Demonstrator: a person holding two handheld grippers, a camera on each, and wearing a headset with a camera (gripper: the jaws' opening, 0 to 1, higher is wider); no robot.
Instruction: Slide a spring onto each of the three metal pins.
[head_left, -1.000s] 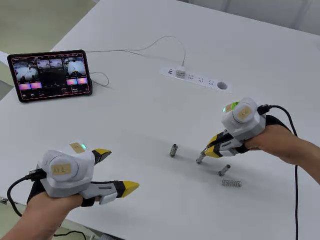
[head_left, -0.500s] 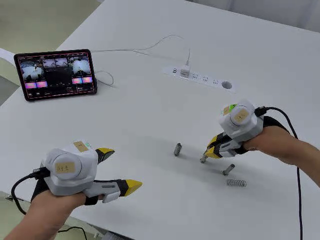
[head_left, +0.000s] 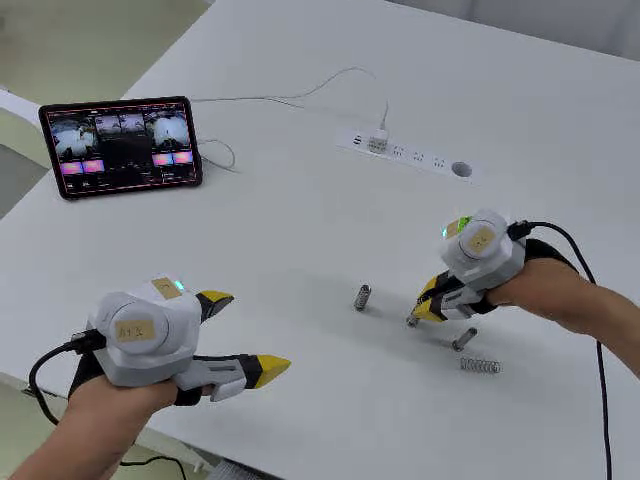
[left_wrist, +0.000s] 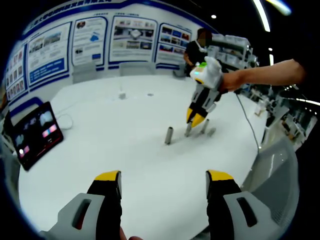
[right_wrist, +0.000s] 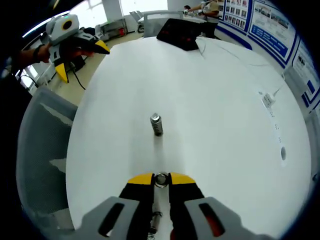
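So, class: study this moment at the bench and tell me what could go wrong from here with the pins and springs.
1. The right gripper pinches a pin at the very tips of its jaws; it might slip or tip.
2. The pin with a spring on it stands free close by; a sideways sweep could topple it.
3. The loose spring lies near the forearm, which could brush it away.

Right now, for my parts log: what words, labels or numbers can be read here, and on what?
Nothing reads clearly.
Left sticker, on the left claw: handwriting, blurred.
Right sticker, on the right claw, shut on a pin: blurred.
Tablet screen: too small.
Wall posters: too small.
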